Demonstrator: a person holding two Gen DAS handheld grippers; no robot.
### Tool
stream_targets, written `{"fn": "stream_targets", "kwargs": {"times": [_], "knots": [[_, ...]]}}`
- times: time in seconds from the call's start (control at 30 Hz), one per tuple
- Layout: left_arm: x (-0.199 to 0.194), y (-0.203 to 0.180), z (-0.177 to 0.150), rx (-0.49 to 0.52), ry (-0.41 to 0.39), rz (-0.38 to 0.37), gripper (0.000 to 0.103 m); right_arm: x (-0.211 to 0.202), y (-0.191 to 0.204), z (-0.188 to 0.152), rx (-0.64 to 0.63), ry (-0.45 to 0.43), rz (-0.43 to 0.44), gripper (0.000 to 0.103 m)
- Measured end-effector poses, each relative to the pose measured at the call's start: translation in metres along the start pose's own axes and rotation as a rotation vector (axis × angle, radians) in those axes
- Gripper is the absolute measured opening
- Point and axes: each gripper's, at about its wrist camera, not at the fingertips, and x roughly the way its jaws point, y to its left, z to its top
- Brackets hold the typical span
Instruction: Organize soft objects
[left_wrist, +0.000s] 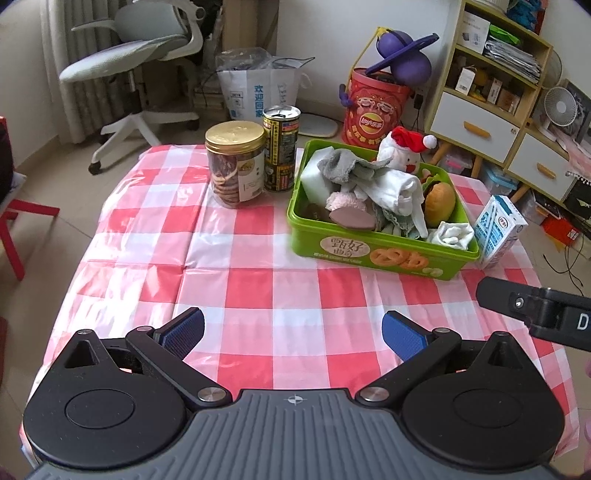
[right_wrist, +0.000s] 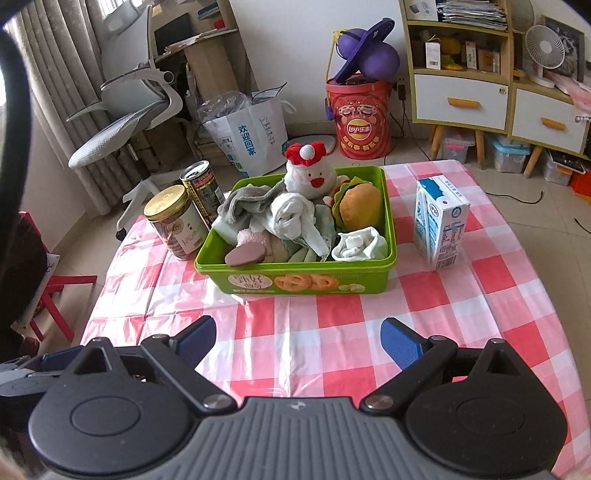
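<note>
A green box (left_wrist: 373, 251) (right_wrist: 295, 282) stands on the checked table and holds the soft things: a white plush with a red hat (left_wrist: 402, 151) (right_wrist: 312, 173), a plush burger (left_wrist: 439, 201) (right_wrist: 360, 208), a grey cloth (left_wrist: 341, 162) (right_wrist: 247, 201), white cloths (left_wrist: 397, 190) (right_wrist: 291, 218), a small white bundle (left_wrist: 452, 234) (right_wrist: 360, 245) and a pink heart piece (left_wrist: 351, 219) (right_wrist: 245, 254). My left gripper (left_wrist: 293, 334) is open and empty over the near table. My right gripper (right_wrist: 297, 339) is open and empty, in front of the box; part of it shows in the left wrist view (left_wrist: 535, 310).
A cookie jar (left_wrist: 236, 166) (right_wrist: 175, 221) and a dark can (left_wrist: 282, 147) (right_wrist: 203, 192) stand left of the box. A milk carton (left_wrist: 498, 230) (right_wrist: 441, 221) stands to its right. An office chair, paper bag, red bucket and shelves are beyond the table.
</note>
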Motion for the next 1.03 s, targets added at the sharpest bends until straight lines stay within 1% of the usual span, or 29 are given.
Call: {"fn": "stream_targets", "kwargs": {"times": [0.67,1.03], "knots": [[0.0012,-0.0003,0.0014,-0.009,0.008,-0.011,0.098,0.0004,0.0015,-0.0006,-0.001,0.006,0.001,0.082],[0.0050,-0.0011,0.0000,-0.001,0.028,0.005,0.098,0.0043,0.0032,-0.0012,-0.011,0.016,0.001,0.082]]}}
